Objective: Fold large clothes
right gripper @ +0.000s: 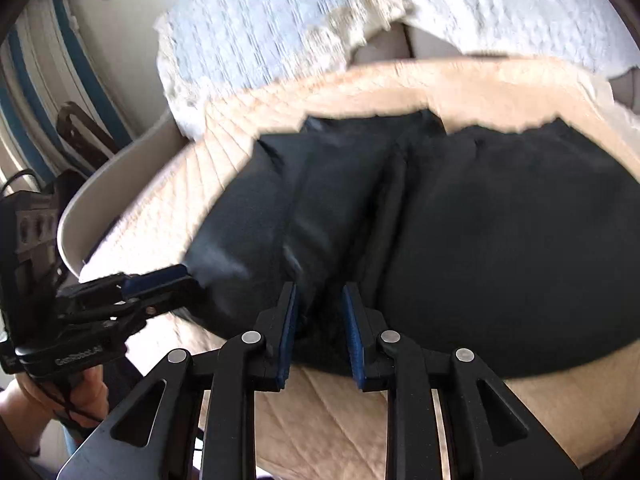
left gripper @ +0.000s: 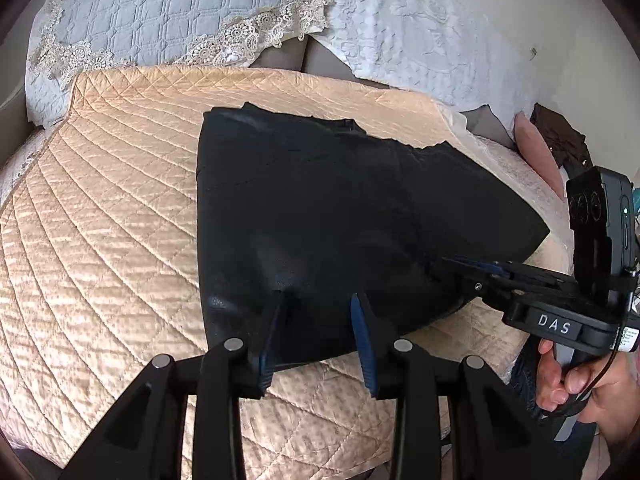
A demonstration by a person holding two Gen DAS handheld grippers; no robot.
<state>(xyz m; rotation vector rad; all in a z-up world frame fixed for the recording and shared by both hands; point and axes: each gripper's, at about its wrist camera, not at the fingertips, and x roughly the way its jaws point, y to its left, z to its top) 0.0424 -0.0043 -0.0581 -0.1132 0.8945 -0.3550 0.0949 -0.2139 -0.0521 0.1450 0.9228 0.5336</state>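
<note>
Quilted beige bedspread (left gripper: 100, 240) bore dark garment (left gripper: 340, 208), long axis crosswise. Left gripper (left gripper: 320, 320) and right gripper (right gripper: 320, 312) sat at near hem, jaws part-open, cloth between, grip uncertain.

A: The black garment (left gripper: 320, 208) between the left gripper's fingers (left gripper: 362, 332) looks like matt woven cloth, with a faint sheen along its folds.

B: Ahead of the right gripper's fingers (right gripper: 289, 320) it looks just as soft and dull. The beige bedspread (left gripper: 112, 216) under the fingers is quilted cloth with a satin shine and stitched ridges.

A: Beyond the fingertips, the pale blue pillow (left gripper: 160, 12) is quilted fabric edged in rough cream lace, and the white cover (left gripper: 420, 28) beside it is embossed cloth.

B: The fingers are matt black plastic with ribbed blue pads and smooth, shiny metal pins (right gripper: 251, 337).
</note>
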